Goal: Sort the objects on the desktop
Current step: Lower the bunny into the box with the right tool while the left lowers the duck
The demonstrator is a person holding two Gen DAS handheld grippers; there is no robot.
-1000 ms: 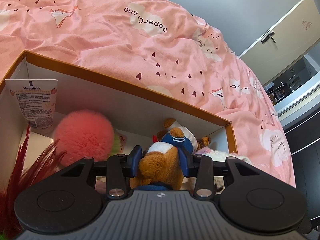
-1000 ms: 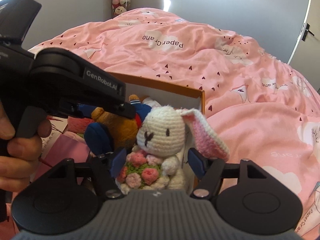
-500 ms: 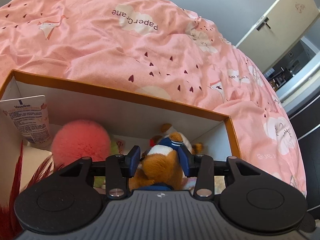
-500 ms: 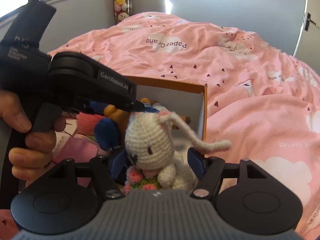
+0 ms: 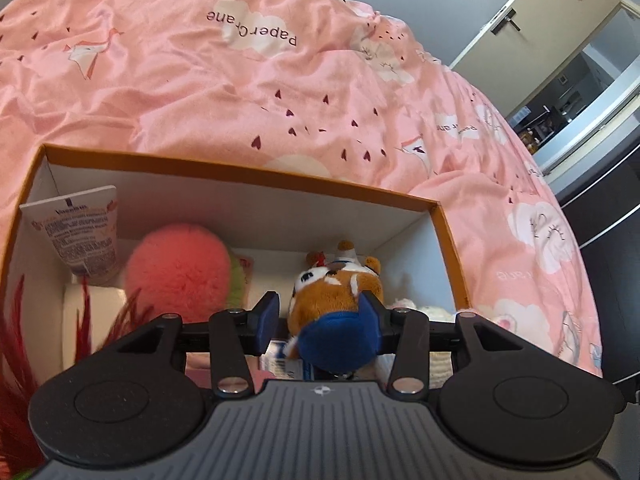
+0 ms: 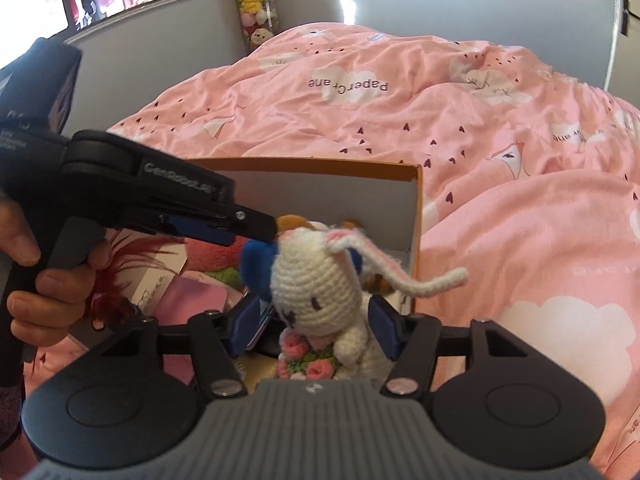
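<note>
An orange-rimmed white box [image 5: 240, 168] lies on a pink duvet. My left gripper [image 5: 320, 314] reaches into it with its jaws opening. A brown plush toy with a blue bottom [image 5: 336, 292] sits between them, leaning on the right pad with a gap at the left pad. In the right wrist view, my right gripper [image 6: 316, 324] has its jaws closing around a white crochet bunny [image 6: 316, 288] with a pink flower bouquet at the box's near right corner. The right pad touches the bunny's side and the left pad stands just off it. The left gripper [image 6: 260, 236] and the plush [image 6: 256, 264] are behind the bunny.
In the box lie a Vaseline tube [image 5: 80, 236], a fluffy pink ball [image 5: 180, 268] and red feathers [image 5: 16, 360]. A person's hand [image 6: 36, 292] grips the left tool's handle. The pink duvet [image 5: 280, 80] surrounds the box and a door [image 5: 540, 12] stands far right.
The left jaws widened off the brown plush, which tipped over toward the right pad, blue bottom toward me. The bunny tilted left, one ear flopping out, and the right pads drew closer.
</note>
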